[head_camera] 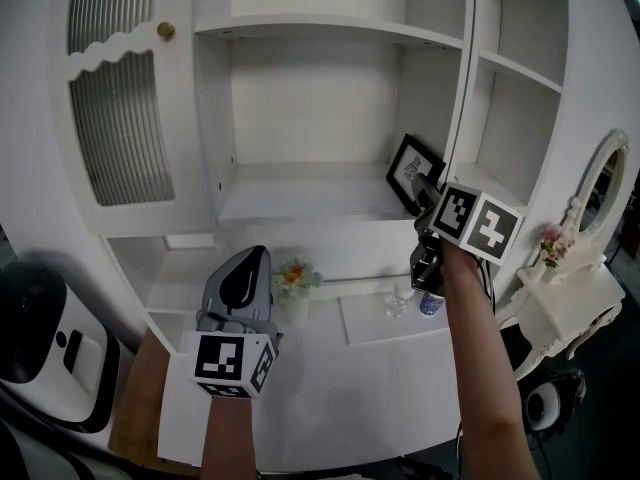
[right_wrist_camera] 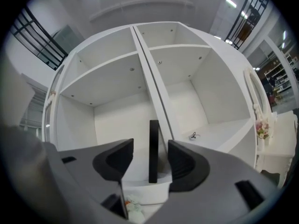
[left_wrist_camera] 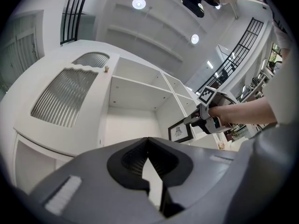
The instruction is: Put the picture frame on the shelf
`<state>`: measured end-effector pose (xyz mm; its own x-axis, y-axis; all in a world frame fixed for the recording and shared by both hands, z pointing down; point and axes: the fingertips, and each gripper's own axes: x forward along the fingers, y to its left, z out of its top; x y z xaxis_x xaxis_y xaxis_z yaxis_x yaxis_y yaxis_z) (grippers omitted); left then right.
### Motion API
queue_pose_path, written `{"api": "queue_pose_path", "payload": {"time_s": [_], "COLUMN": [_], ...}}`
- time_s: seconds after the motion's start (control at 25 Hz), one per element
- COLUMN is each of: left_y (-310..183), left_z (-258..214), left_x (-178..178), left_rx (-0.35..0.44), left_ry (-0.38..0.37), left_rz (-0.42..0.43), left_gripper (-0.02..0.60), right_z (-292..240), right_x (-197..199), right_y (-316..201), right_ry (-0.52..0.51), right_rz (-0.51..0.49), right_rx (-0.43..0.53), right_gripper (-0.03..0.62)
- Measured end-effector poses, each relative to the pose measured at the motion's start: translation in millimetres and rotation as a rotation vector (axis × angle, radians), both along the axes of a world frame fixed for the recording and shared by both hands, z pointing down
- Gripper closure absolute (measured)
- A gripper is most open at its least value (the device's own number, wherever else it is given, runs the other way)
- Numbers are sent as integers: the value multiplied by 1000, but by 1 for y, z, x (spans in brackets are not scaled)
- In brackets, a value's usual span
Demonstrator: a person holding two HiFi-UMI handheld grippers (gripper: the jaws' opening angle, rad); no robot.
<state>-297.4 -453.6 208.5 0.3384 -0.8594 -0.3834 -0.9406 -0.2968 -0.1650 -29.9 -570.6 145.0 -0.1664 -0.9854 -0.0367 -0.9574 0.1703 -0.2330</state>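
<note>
Black picture frame (head_camera: 413, 171) stands on the shelf (head_camera: 300, 201) between the right tool's (head_camera: 424, 190) spread jaws, untouched; the left tool (head_camera: 252, 260) is clenched, empty.

No legible text or labels.

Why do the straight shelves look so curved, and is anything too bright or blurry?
Head view: the wide lens bows the white shelf unit; light is even. Left gripper view: ceiling lamps glare, the left tongs up close look soft. Right gripper view: black corners, picture frame sharp.
</note>
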Motion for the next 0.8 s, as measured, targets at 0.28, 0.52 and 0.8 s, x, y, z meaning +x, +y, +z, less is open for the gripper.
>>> {"api": "queue_pose_path", "payload": {"time_s": [0.28,0.52,0.8], "left_y": [7,15,22], "left_z": [-6,-9,-8], "left_x": [20,40,62], "left_rx": [9,16,16], "left_ry": [-6,-18,-21], "left_rz": [16,28,41], "left_gripper": [572,572,572], "right_z": [9,19,15], "right_x": [2,6,11], "right_y": [24,60,110], "right_ry": [48,116,247], "right_rz": [-75,-131,-136], "right_rx": [10,50,200], "right_gripper": [387,387,427]}}
